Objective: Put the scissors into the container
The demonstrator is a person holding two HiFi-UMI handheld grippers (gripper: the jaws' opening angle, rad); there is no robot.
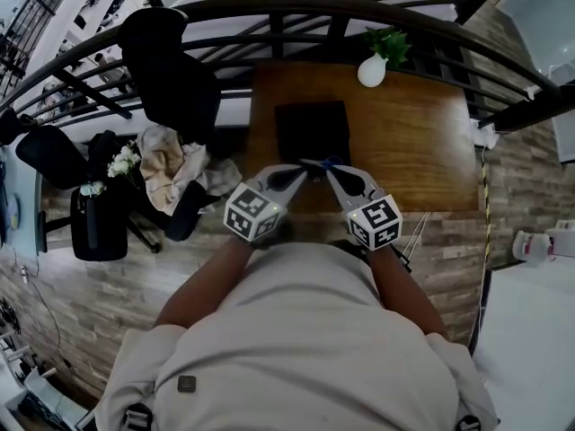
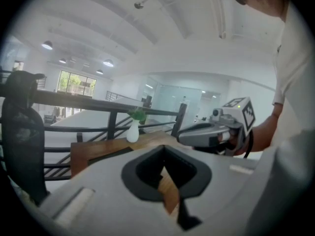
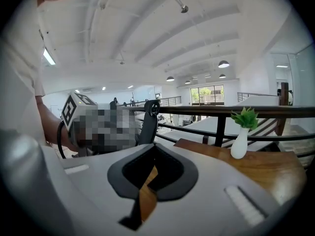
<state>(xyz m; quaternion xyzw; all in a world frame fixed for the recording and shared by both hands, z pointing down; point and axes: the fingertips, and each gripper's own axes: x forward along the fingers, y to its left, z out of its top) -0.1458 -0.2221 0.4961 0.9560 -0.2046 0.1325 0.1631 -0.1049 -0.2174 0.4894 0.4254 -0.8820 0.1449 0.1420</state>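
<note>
A flat black container (image 1: 311,129) lies on the wooden table (image 1: 413,142), and also shows as a dark slab (image 2: 109,154) in the left gripper view. Just in front of it, near the table's front edge, a small blue-handled thing that looks like the scissors (image 1: 329,162) lies between the two gripper tips. My left gripper (image 1: 304,172) and right gripper (image 1: 329,174) are held side by side, noses almost meeting over that spot. Both are shut with nothing in them; only wood shows through the left gripper (image 2: 167,181) and right gripper (image 3: 147,181) jaw slits.
A white vase with a green sprig (image 1: 374,68) stands at the table's far edge, in front of a dark railing (image 1: 269,12). Black office chairs (image 1: 171,70) and a heap of cloth (image 1: 171,164) stand left of the table. A white counter (image 1: 530,330) is at right.
</note>
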